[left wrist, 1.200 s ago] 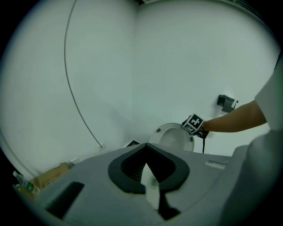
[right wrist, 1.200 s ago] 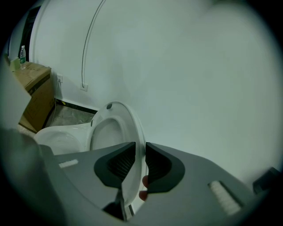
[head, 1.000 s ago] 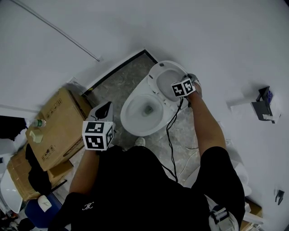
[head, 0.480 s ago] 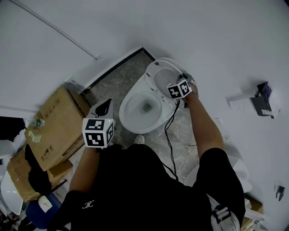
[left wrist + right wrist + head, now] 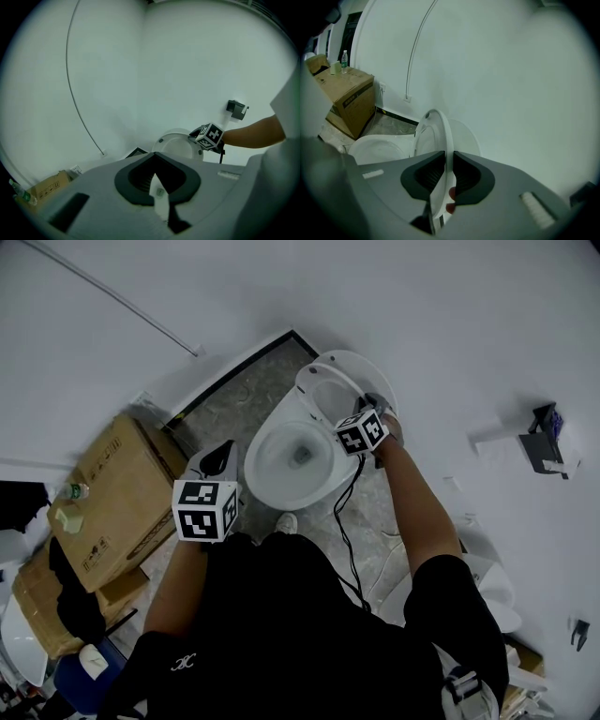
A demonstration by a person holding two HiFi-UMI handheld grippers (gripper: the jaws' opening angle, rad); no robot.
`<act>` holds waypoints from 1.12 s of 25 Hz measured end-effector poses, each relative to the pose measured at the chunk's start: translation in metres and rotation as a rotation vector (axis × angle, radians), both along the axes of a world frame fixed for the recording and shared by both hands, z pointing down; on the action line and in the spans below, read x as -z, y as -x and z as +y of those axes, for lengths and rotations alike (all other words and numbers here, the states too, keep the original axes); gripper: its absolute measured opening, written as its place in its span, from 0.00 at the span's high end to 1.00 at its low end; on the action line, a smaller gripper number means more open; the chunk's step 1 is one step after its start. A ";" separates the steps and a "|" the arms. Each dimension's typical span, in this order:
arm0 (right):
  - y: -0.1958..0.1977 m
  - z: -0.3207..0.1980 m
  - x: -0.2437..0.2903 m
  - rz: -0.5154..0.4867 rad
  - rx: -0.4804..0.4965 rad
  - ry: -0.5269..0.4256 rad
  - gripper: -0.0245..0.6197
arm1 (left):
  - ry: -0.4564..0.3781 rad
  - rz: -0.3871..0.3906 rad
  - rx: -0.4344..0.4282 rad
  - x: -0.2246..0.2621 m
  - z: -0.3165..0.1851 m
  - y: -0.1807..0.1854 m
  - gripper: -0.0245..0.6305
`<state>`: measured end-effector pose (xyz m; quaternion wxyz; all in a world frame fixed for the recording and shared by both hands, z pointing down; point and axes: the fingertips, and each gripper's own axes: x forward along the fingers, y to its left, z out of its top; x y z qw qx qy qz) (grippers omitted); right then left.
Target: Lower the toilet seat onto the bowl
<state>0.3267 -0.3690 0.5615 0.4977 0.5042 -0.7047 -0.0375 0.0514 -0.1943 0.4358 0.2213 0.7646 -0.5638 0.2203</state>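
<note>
The white toilet's bowl (image 5: pixel 281 486) stands on the tiled floor, its seat (image 5: pixel 316 382) raised and tilted forward off the lid (image 5: pixel 367 371) behind it. My right gripper (image 5: pixel 367 409) is shut on the seat's right rim; in the right gripper view the thin seat edge (image 5: pixel 440 136) runs between the dark pads, with the lid (image 5: pixel 466 136) behind and the bowl (image 5: pixel 379 147) to the left. My left gripper (image 5: pixel 222 456) hangs left of the bowl, touching nothing, its jaws together and empty (image 5: pixel 153 154). From it I see the seat (image 5: pixel 176 146) and the right gripper's marker cube (image 5: pixel 209 136).
Cardboard boxes (image 5: pixel 103 493) with a bottle (image 5: pixel 75 491) on top stand left of the toilet. A black paper holder (image 5: pixel 539 448) hangs on the wall at the right. A thin pipe (image 5: pixel 112 301) runs down the wall. A black cable (image 5: pixel 343 521) trails from the right gripper.
The right gripper has moved left and toward the bowl, bringing the seat forward off the lid. The left gripper has hardly moved.
</note>
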 end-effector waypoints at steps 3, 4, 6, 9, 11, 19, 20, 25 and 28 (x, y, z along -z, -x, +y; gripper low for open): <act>0.007 0.007 0.000 0.006 0.024 0.008 0.86 | 0.004 0.004 -0.002 -0.002 0.001 0.000 0.95; 0.009 0.009 0.000 0.008 0.031 0.014 0.86 | 0.006 0.005 -0.002 -0.003 0.001 0.001 0.95; 0.014 0.014 -0.001 0.006 0.040 0.028 0.86 | 0.011 0.008 -0.001 -0.005 0.001 0.002 0.95; 0.023 0.023 -0.006 -0.019 0.058 0.071 0.85 | 0.019 0.012 0.001 -0.009 0.002 0.005 0.95; 0.033 0.031 -0.014 -0.036 0.076 0.114 0.84 | 0.025 0.015 0.002 -0.011 0.003 0.008 0.95; 0.053 0.051 -0.017 -0.004 0.107 0.132 0.83 | 0.054 0.031 -0.005 -0.022 0.003 0.022 0.95; 0.056 0.053 -0.020 -0.006 0.117 0.132 0.83 | 0.058 0.034 -0.006 -0.024 0.003 0.024 0.95; 0.074 0.070 -0.028 -0.026 0.155 0.166 0.86 | 0.074 0.050 -0.009 -0.030 0.004 0.033 0.95; 0.089 0.085 -0.036 -0.035 0.176 0.213 0.87 | 0.087 0.060 -0.013 -0.036 0.005 0.038 0.95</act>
